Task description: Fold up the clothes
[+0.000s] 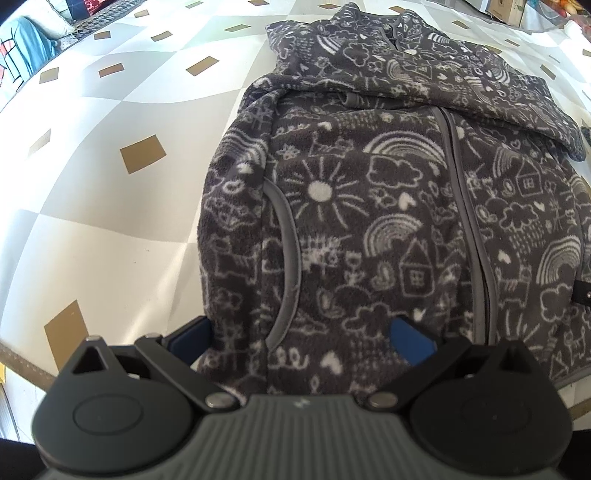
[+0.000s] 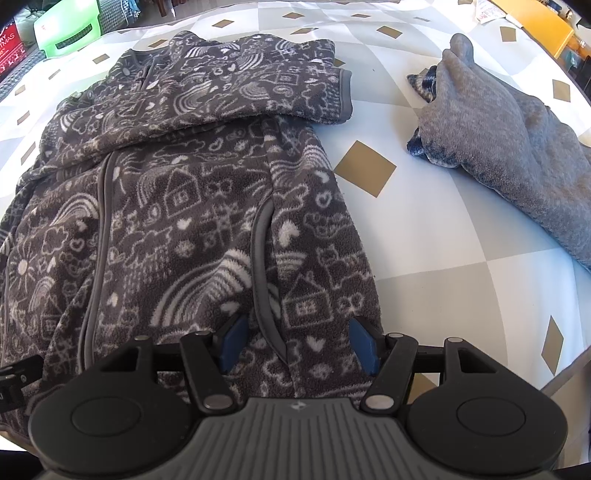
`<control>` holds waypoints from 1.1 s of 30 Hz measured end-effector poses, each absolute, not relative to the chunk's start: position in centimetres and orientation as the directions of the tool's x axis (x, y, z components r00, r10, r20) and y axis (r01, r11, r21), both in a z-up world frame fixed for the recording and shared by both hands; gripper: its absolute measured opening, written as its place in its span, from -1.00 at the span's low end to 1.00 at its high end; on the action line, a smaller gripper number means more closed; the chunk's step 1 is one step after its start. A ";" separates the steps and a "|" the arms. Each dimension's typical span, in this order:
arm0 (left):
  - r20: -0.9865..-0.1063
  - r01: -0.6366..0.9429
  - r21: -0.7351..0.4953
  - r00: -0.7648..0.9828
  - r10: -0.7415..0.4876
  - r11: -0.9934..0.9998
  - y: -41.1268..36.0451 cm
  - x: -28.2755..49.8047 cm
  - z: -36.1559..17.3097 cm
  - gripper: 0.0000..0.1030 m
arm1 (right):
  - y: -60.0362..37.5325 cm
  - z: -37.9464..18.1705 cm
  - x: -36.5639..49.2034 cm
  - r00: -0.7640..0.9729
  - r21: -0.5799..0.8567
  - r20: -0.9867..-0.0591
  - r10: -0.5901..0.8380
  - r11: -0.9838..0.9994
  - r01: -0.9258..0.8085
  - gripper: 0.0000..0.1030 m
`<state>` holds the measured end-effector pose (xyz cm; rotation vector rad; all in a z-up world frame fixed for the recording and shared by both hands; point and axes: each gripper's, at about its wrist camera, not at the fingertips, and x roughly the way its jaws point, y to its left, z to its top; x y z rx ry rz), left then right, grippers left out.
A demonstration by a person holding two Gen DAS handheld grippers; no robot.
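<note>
One dark grey fleece jacket (image 2: 192,206) with white doodle print, spread at centre. On it: one zip line down the front, two pocket openings edged in grey, one toward 9 o'clock of the zip and one toward 3 o'clock. One folded sleeve with grey cuff (image 2: 345,96) lying across the chest toward 1 o'clock. One plain grey garment (image 2: 517,155) at 2 o'clock, with one blue-and-white patterned piece (image 2: 424,85) tucked under it. One chequered tablecloth (image 2: 443,240). One green plastic item (image 2: 68,27) at 11 o'clock. Two grippers, two blue pads each.
</note>
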<state>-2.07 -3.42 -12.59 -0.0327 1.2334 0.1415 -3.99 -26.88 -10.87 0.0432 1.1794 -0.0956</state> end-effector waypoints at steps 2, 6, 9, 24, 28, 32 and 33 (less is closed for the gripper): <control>-0.938 -0.139 0.061 0.331 0.104 0.988 -3.2 -2.0 -12.4 1.00 | -27.0 -10.8 -4.0 0.377 -0.010 -0.925 -0.048 0.995 0.102 0.17; -0.925 -0.155 0.098 0.350 0.148 0.983 -2.9 -1.9 -12.0 1.00 | -26.9 -10.5 -4.1 0.382 0.004 -0.924 -0.034 0.995 0.098 0.17; -0.929 -0.155 0.101 0.338 0.149 0.983 -2.8 -1.7 -12.3 1.00 | -26.5 -10.3 -4.2 0.388 0.003 -0.921 -0.028 0.997 0.080 0.17; -0.932 -0.151 0.103 0.332 0.148 0.983 -2.8 -1.7 -12.8 1.00 | -26.5 -10.6 -4.3 0.361 0.029 -0.932 0.000 0.997 0.076 0.17; -0.929 -0.143 0.110 0.336 0.153 0.984 -2.9 -1.7 -12.8 1.00 | -26.5 -10.8 -4.3 0.357 0.028 -0.934 0.000 0.997 0.075 0.17; -0.927 -0.137 0.118 0.341 0.159 0.983 -3.0 -1.7 -12.7 1.00 | -26.3 -10.8 -4.3 0.357 0.024 -0.934 -0.004 0.997 0.072 0.17; -0.926 -0.136 0.119 0.341 0.160 0.983 -3.0 -1.7 -12.7 1.00 | -26.4 -10.8 -4.4 0.358 0.025 -0.934 -0.004 0.997 0.074 0.17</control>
